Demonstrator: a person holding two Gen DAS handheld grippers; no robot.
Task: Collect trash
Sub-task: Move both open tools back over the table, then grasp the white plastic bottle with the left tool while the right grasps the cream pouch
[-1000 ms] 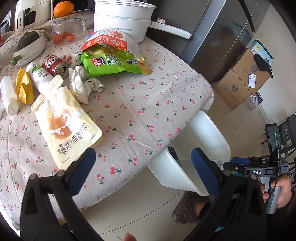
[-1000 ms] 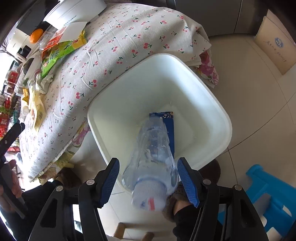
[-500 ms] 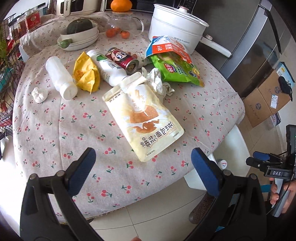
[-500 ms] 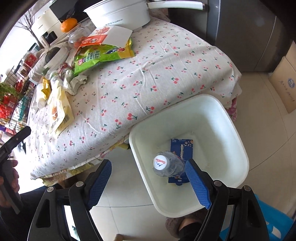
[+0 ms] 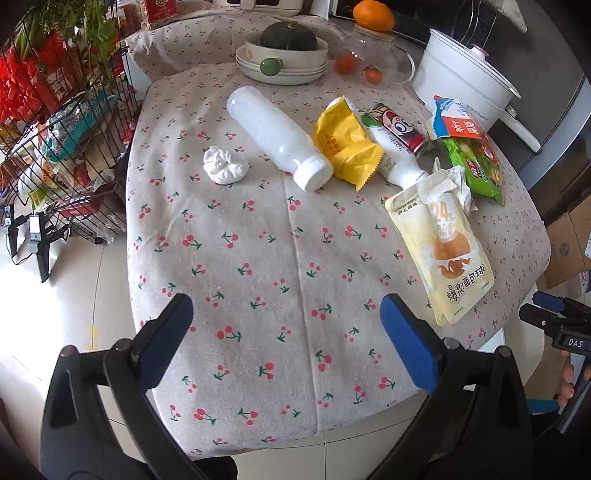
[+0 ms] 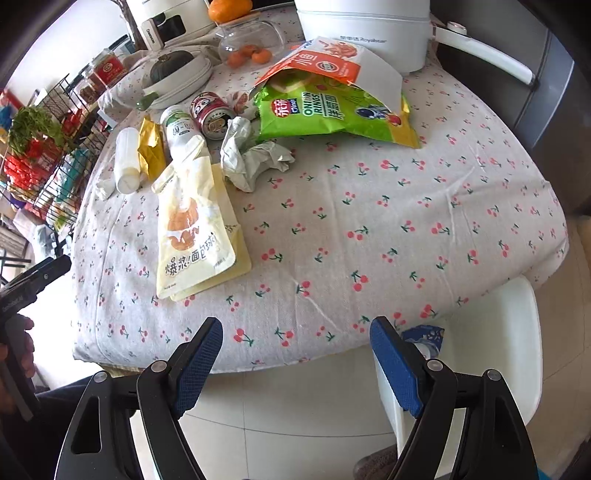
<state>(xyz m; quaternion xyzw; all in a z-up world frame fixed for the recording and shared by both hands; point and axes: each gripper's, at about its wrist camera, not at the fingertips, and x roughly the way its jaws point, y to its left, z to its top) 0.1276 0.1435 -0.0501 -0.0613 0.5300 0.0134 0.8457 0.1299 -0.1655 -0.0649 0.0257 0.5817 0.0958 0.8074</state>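
Observation:
Trash lies on the cherry-print tablecloth [image 5: 258,258]: a white plastic bottle [image 5: 277,136], a crumpled tissue ball [image 5: 223,165], a yellow wrapper [image 5: 347,147], a cream bread pouch [image 5: 443,251] [image 6: 192,225], a red can [image 6: 210,112], crumpled paper [image 6: 251,155] and a green onion-ring bag [image 6: 328,110]. A white bin [image 6: 509,332] stands on the floor by the table's right edge and holds a blue carton [image 6: 424,334] and a clear bottle. My left gripper [image 5: 284,332] is open and empty above the table's near edge. My right gripper [image 6: 295,354] is open and empty beside the bin.
A white pot [image 5: 465,77], a bowl with a green squash [image 5: 284,48], a glass jar with oranges [image 6: 251,40] and a rice cooker [image 6: 166,18] stand at the back. A wire rack of packets [image 5: 55,129] stands left of the table. Cardboard boxes [image 5: 569,243] sit at the right.
My right gripper let the clear bottle fall into the bin, then lifted and turned toward the table. My left gripper swung left over the table.

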